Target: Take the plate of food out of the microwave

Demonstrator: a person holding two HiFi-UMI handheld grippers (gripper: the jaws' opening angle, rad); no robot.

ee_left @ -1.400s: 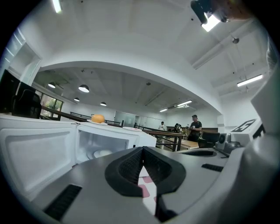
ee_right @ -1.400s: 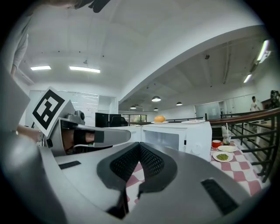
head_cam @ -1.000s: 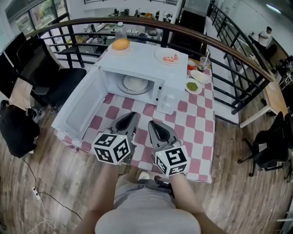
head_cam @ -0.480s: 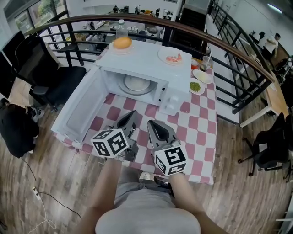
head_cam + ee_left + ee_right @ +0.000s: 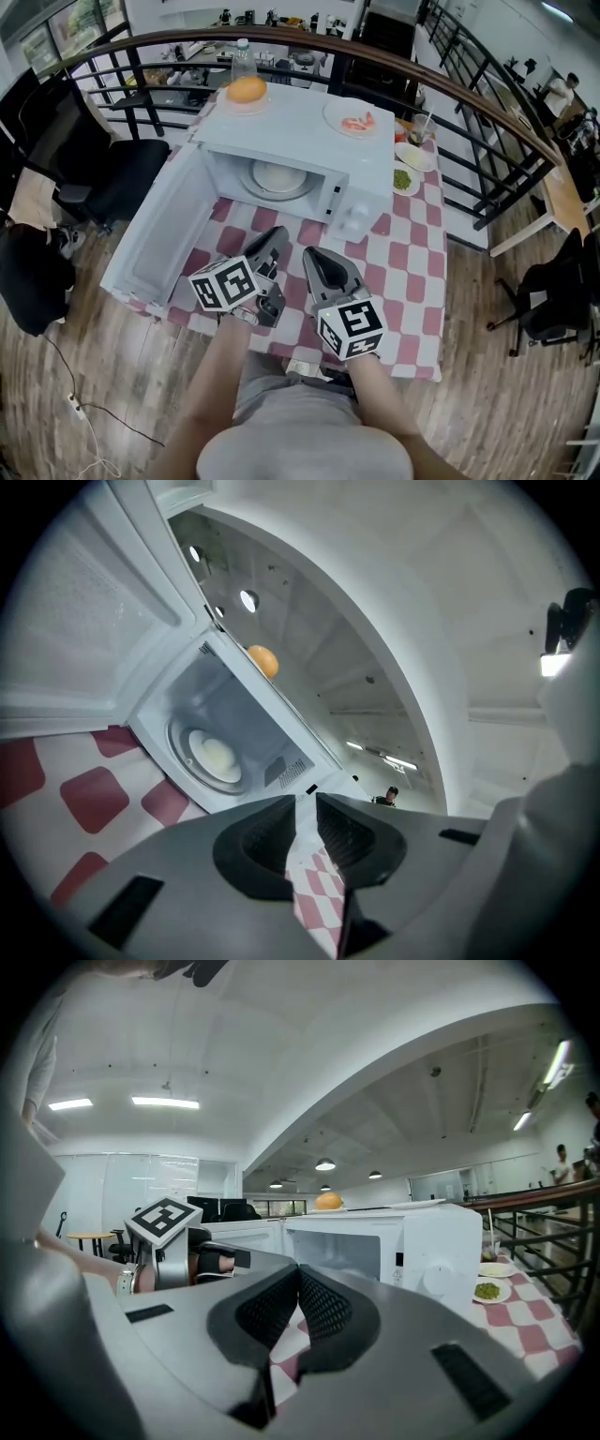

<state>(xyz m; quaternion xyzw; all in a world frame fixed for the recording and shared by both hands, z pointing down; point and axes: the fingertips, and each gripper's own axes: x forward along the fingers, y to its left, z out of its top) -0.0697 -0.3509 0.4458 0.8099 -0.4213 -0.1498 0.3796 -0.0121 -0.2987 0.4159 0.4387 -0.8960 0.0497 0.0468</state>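
Observation:
The white microwave [image 5: 309, 159] stands on the checked table with its door [image 5: 155, 230] swung wide to the left. Inside, a white plate of pale food [image 5: 278, 178] rests on the turntable; the left gripper view shows the plate [image 5: 214, 755] too, tilted. My left gripper [image 5: 272, 246] is in front of the opening, short of it and rolled to one side. Its jaws [image 5: 306, 799] have just been opening and stand open by a narrow slit with nothing between them. My right gripper [image 5: 319, 261] is beside it, also short of the microwave, its jaws [image 5: 299, 1271] shut and empty.
An orange on a plate [image 5: 247, 90] and a plate of pink food [image 5: 352, 119] sit on top of the microwave. To its right are a bowl of green food [image 5: 400, 177] and a cup [image 5: 416, 128]. A railing [image 5: 473, 98] curves behind the table; a black chair [image 5: 103, 159] stands left.
My left gripper has rolled, its marker cube tipping over, and has moved slightly down and toward the microwave. The right gripper has edged forward a little.

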